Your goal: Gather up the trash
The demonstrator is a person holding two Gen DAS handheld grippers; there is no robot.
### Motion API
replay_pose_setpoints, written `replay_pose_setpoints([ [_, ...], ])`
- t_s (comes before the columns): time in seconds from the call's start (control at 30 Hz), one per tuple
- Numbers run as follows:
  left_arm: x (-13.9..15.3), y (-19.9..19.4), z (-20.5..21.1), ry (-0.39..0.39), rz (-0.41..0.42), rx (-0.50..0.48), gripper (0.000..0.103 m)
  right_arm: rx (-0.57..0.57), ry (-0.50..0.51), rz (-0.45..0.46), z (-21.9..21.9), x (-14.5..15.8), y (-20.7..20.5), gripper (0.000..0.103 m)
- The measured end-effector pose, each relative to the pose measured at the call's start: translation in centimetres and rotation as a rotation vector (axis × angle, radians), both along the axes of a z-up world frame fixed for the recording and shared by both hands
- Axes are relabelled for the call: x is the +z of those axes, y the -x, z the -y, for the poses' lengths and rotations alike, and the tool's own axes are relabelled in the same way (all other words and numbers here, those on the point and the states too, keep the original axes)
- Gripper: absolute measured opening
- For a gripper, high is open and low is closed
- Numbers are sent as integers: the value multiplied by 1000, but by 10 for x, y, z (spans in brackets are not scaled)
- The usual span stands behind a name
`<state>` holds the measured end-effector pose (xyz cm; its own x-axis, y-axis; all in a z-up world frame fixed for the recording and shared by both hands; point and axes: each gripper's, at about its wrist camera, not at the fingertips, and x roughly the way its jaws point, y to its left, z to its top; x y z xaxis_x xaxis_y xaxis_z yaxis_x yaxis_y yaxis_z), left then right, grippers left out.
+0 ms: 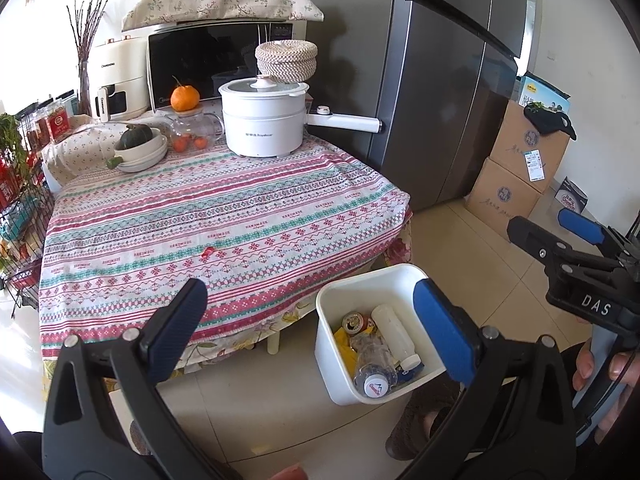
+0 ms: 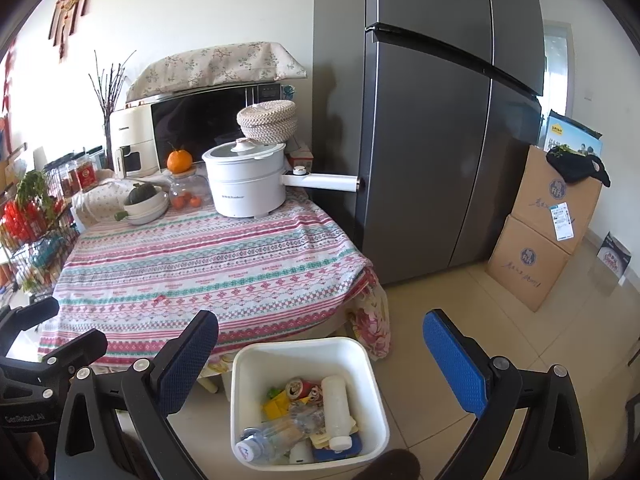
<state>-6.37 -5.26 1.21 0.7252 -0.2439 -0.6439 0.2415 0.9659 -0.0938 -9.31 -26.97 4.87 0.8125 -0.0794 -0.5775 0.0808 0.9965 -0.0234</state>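
A white trash bin (image 1: 334, 316) (image 2: 256, 368) stands on the tiled floor by the table's front corner. It holds a clear water bottle (image 1: 372, 364) (image 2: 276, 436), a white bottle (image 1: 394, 332) (image 2: 336, 408), a drink can (image 1: 354, 322) (image 2: 298, 387) and yellow wrappers (image 2: 276, 404). A small red scrap (image 1: 208, 252) (image 2: 161, 300) lies on the striped tablecloth. My left gripper (image 1: 314, 324) is open and empty above the bin and table edge. My right gripper (image 2: 320, 364) is open and empty above the bin; it also shows in the left wrist view (image 1: 548, 228).
The table (image 1: 224, 208) (image 2: 208, 256) carries a white electric pot (image 1: 262, 120) (image 2: 248, 184), stacked bowls with a squash (image 1: 140, 146), a glass jar, an orange, and a microwave (image 1: 208, 60). A grey fridge (image 2: 432, 140) stands right, cardboard boxes (image 2: 548, 232) beyond it. A wire rack (image 1: 20, 200) stands left.
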Motion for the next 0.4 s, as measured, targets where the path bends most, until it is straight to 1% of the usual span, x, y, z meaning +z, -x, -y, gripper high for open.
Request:
replay_pose_setpoints([
  [0.4, -4, -3, -1, 21, -27, -7, 102, -29, 44, -21, -4, -3, -3, 103],
])
